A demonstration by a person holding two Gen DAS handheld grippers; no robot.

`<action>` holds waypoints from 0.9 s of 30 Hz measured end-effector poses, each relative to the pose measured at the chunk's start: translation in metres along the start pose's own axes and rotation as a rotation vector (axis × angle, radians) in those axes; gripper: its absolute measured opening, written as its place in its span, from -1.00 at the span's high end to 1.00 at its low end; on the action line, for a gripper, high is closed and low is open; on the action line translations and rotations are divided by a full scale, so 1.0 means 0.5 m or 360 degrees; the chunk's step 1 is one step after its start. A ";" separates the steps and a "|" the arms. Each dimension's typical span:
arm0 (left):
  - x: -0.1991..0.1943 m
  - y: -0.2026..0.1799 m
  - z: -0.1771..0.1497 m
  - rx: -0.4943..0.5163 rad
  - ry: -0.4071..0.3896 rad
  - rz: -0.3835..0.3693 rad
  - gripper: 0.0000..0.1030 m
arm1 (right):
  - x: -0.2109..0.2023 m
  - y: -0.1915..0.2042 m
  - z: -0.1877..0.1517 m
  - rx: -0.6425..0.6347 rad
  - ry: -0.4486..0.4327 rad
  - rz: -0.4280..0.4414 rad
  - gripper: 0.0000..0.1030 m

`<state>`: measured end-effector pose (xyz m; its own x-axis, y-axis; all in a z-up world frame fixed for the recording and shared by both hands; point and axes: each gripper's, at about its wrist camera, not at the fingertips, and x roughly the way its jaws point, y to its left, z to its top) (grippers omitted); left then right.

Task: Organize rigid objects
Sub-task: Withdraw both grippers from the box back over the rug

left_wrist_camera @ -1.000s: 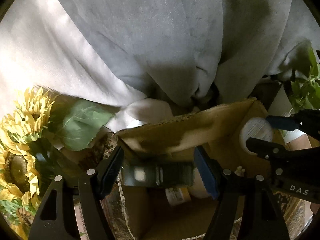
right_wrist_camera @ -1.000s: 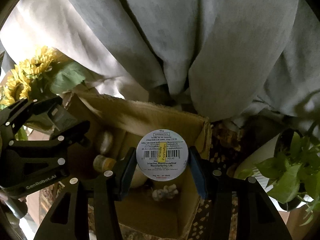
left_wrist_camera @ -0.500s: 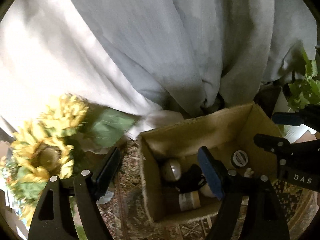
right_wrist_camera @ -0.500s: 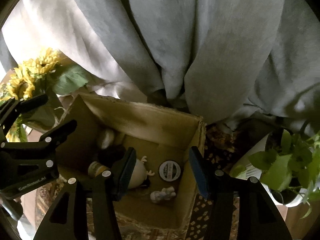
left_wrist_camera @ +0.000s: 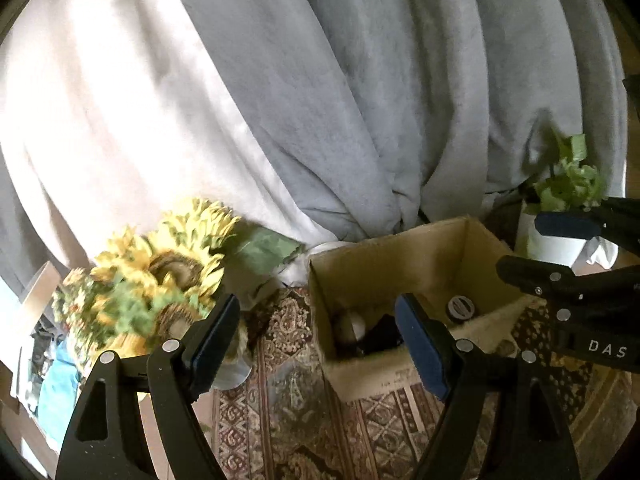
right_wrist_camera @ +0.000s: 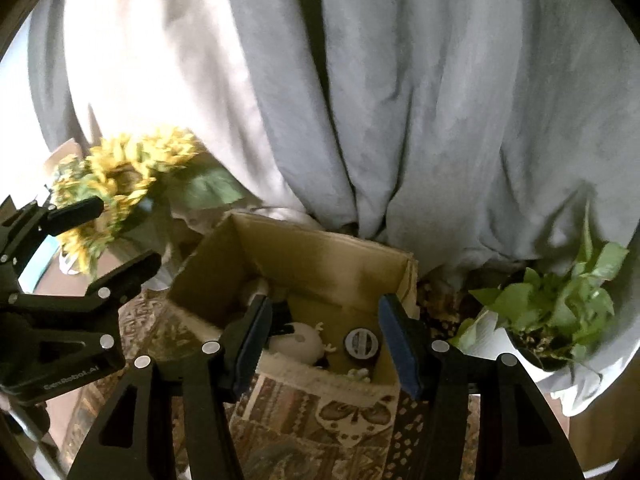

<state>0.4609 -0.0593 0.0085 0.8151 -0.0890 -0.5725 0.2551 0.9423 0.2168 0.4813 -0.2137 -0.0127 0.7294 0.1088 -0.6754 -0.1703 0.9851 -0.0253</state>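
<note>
An open cardboard box [left_wrist_camera: 384,256] [right_wrist_camera: 320,248] stands on a patterned cloth. Inside lie a round tin with a barcode label [left_wrist_camera: 461,307] [right_wrist_camera: 361,343], a white egg-shaped figure [right_wrist_camera: 298,345], a small white figurine [right_wrist_camera: 359,373] and a dark object [left_wrist_camera: 384,334]. My left gripper [left_wrist_camera: 320,344] is open and empty, held above and in front of the box's left part. My right gripper [right_wrist_camera: 326,340] is open and empty, held in front of the box. Each gripper shows at the edge of the other's view.
A sunflower bunch [left_wrist_camera: 160,268] [right_wrist_camera: 120,176] stands left of the box. A potted green plant in a white pot [left_wrist_camera: 560,216] [right_wrist_camera: 560,304] stands to its right. A grey draped sheet [left_wrist_camera: 320,100] hangs behind. The patterned cloth [left_wrist_camera: 312,420] covers the surface in front.
Both grippers opened, dropped their items in the box and have pulled back and up. The tin left the right gripper and now lies in the box. The dark object left the left gripper.
</note>
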 end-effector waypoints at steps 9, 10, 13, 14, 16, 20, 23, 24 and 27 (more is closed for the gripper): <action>-0.086 0.010 -0.083 -0.0010 -0.0052 0.0030 -0.55 | -0.082 0.067 -0.058 -0.0060 -0.0108 -0.0014 -0.19; -0.095 0.009 -0.094 -0.0006 -0.0054 0.0033 -0.55 | -0.088 0.074 -0.066 -0.0058 -0.0110 -0.0009 -0.19; -0.125 0.007 -0.129 0.0003 -0.0055 0.0041 -0.55 | -0.102 0.096 -0.096 -0.0050 -0.0107 0.0012 -0.19; -0.133 0.007 -0.140 0.0004 -0.0049 0.0038 -0.55 | -0.105 0.103 -0.105 -0.0050 -0.0105 0.0016 -0.19; -0.146 0.007 -0.163 0.0000 -0.0030 0.0032 -0.55 | -0.115 0.113 -0.126 -0.0045 -0.0098 0.0017 -0.19; -0.171 0.008 -0.204 -0.0018 -0.0008 0.0015 -0.55 | -0.134 0.132 -0.164 -0.0021 -0.0084 0.0020 -0.19; -0.190 0.009 -0.234 -0.0043 0.0005 -0.0007 -0.55 | -0.141 0.147 -0.190 0.0006 -0.0057 0.0029 -0.19; -0.196 0.009 -0.245 -0.0044 0.0006 -0.0011 -0.55 | -0.144 0.150 -0.200 0.0023 -0.0049 0.0034 -0.19; -0.212 0.005 -0.274 -0.0027 -0.0007 -0.0013 -0.55 | -0.153 0.163 -0.228 0.0054 -0.0031 0.0036 -0.19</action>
<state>0.3037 -0.0034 -0.0385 0.8154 -0.0981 -0.5705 0.2529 0.9469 0.1987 0.3361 -0.1568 -0.0469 0.7384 0.1331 -0.6611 -0.1645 0.9863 0.0149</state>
